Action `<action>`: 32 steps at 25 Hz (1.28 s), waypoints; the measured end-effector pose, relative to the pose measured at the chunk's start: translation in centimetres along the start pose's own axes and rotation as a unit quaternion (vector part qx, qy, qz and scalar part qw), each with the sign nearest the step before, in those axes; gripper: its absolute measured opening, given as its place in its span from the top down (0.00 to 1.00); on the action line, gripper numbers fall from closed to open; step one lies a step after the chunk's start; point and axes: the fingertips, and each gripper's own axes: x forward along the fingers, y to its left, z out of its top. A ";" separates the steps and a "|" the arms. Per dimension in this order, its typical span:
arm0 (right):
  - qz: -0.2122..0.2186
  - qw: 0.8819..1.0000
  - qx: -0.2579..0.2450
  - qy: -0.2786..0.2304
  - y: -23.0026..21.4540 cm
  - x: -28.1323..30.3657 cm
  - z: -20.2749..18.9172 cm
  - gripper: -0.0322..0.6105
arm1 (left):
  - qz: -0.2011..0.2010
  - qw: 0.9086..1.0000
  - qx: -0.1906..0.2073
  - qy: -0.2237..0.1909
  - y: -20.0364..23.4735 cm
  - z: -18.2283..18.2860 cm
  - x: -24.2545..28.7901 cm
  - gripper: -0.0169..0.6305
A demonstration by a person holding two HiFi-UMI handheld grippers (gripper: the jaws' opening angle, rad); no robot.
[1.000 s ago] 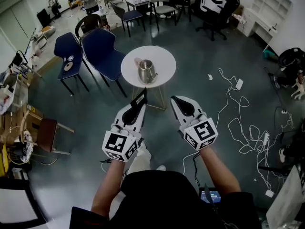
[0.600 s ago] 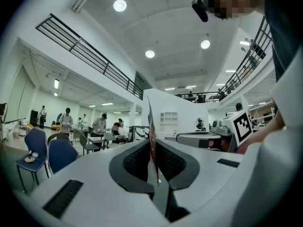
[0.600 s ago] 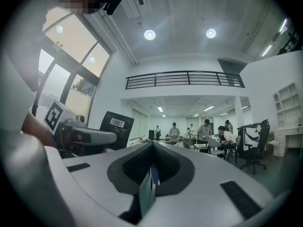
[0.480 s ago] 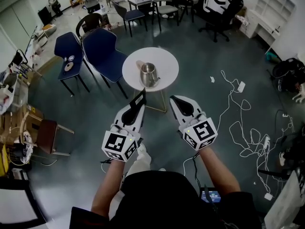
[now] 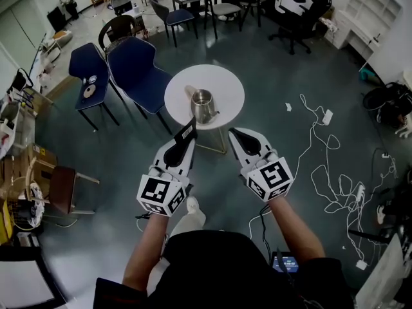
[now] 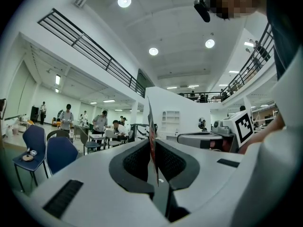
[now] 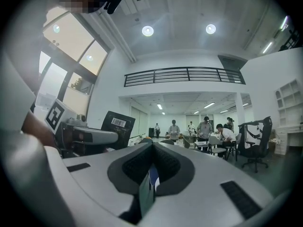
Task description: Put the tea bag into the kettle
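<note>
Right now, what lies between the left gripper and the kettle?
In the head view, only the black tea bag packet that the left gripper holds, then bare white tabletop up to the kettle.

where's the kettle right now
In the head view the metal kettle sits near the middle of the round white table, just ahead of the left claw, with the blue chairs to the table's left.

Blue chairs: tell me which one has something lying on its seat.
The blue chair farther from the round table: a disc-like object lies on its seat. The nearer blue chair has a bare seat.
</note>
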 end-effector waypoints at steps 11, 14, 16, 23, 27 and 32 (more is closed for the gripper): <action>-0.019 1.000 0.003 0.007 -3.6 9.5 0.3 0.92 | -0.011 1.000 -0.006 0.005 9.2 0.7 5.1 0.92; -0.026 1.000 0.004 0.007 -3.9 12.0 0.4 0.92 | -0.017 1.000 -0.009 0.006 11.6 0.8 6.0 0.92; -0.030 1.000 0.004 0.009 -4.1 13.5 0.5 0.92 | -0.022 1.000 -0.012 0.006 13.1 1.0 6.6 0.92; -0.042 0.999 0.002 0.018 -4.7 18.3 0.8 0.92 | -0.038 0.999 -0.021 0.008 17.6 1.2 8.1 0.92; -0.053 0.998 -0.010 0.022 -4.8 20.1 1.0 0.92 | -0.048 0.998 -0.028 0.006 19.5 1.0 8.6 0.92; -0.067 0.997 -0.017 0.024 -4.6 21.8 1.3 0.92 | -0.056 0.998 -0.041 0.005 21.5 0.5 8.6 0.92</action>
